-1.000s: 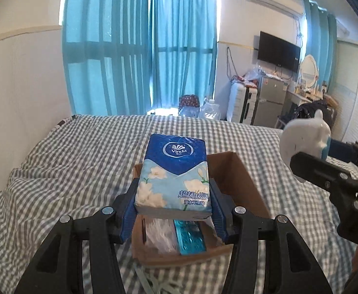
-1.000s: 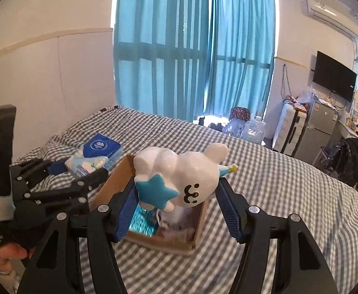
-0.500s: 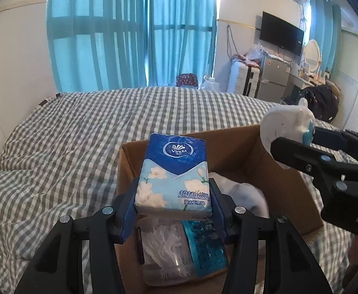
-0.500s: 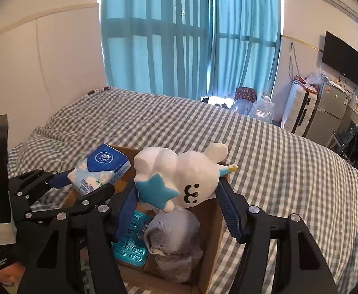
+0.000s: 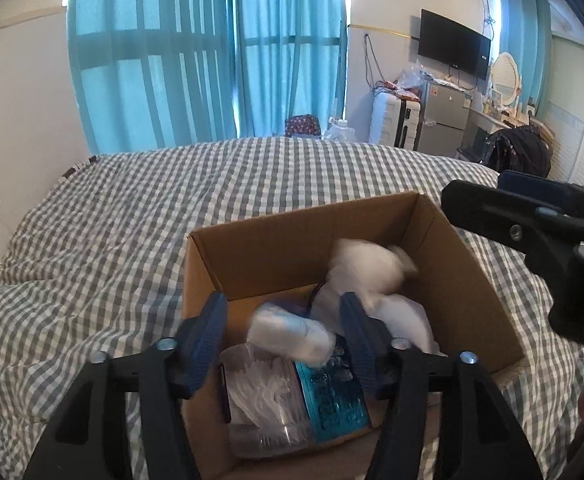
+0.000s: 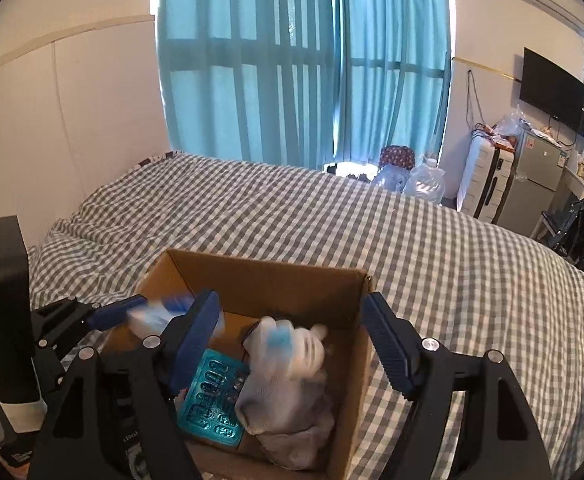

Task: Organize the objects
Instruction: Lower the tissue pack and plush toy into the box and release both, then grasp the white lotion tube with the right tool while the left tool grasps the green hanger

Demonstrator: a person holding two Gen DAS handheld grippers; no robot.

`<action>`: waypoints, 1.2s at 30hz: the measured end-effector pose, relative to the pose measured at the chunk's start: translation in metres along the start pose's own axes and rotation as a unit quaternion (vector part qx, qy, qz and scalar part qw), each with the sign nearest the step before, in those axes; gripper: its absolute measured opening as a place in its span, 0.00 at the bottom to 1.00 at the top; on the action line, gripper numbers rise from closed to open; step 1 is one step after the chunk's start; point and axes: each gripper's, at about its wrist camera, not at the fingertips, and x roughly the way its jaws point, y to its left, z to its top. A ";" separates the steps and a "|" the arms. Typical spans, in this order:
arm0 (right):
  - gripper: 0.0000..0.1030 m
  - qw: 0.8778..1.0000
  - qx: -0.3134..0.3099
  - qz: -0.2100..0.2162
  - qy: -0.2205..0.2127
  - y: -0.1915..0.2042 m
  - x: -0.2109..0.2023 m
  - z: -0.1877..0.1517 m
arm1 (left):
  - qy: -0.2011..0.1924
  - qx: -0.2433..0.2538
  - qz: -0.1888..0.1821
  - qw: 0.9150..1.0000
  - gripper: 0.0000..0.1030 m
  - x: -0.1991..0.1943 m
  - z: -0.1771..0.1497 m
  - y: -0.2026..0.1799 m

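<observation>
An open cardboard box (image 5: 292, 236) (image 6: 276, 276) stands on the checked bed. Both grippers hover over it. My left gripper (image 5: 284, 336) is open; the blue tissue pack (image 5: 292, 334) is blurred, falling between its fingers into the box; it also shows in the right wrist view (image 6: 164, 314). My right gripper (image 6: 292, 340) is open; the white plush toy (image 6: 292, 346) (image 5: 365, 266) is blurred, dropping onto a grey-white cloth (image 6: 284, 408). A teal blister pack (image 6: 212, 396) (image 5: 331, 400) and a clear plastic bag (image 5: 260, 396) lie in the box.
The grey checked bedspread (image 6: 451, 264) surrounds the box. A white wall (image 6: 72, 128) runs along the left, blue curtains (image 6: 292, 64) at the back. A suitcase (image 6: 483, 176), fridge, TV and water jugs (image 6: 423, 184) stand beyond the bed.
Both grippers moved down over the box and opened. The tissue pack left the left gripper and the plush toy left the right gripper; both are dropping into the box.
</observation>
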 end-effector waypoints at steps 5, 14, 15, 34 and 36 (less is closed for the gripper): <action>0.72 1.000 -0.001 -0.014 -0.012 -0.002 -0.034 0.005 | -0.017 -0.005 0.004 1.000 0.78 -0.036 0.006 -0.005; 0.73 0.999 -0.010 -0.031 -0.041 0.001 -0.132 0.005 | -0.061 -0.024 0.014 0.998 0.97 -0.133 -0.004 -0.006; 0.74 0.998 -0.011 -0.033 -0.042 0.002 -0.143 0.001 | -0.064 -0.024 0.016 0.997 0.98 -0.146 -0.010 -0.006; 0.81 0.996 -0.085 -0.006 -0.023 0.037 -0.228 -0.132 | -0.065 -0.037 0.048 0.996 1.00 -0.212 -0.128 -0.005; 0.81 0.996 -0.088 -0.005 -0.008 0.040 -0.214 -0.157 | -0.043 -0.044 0.054 0.997 1.00 -0.193 -0.147 -0.002</action>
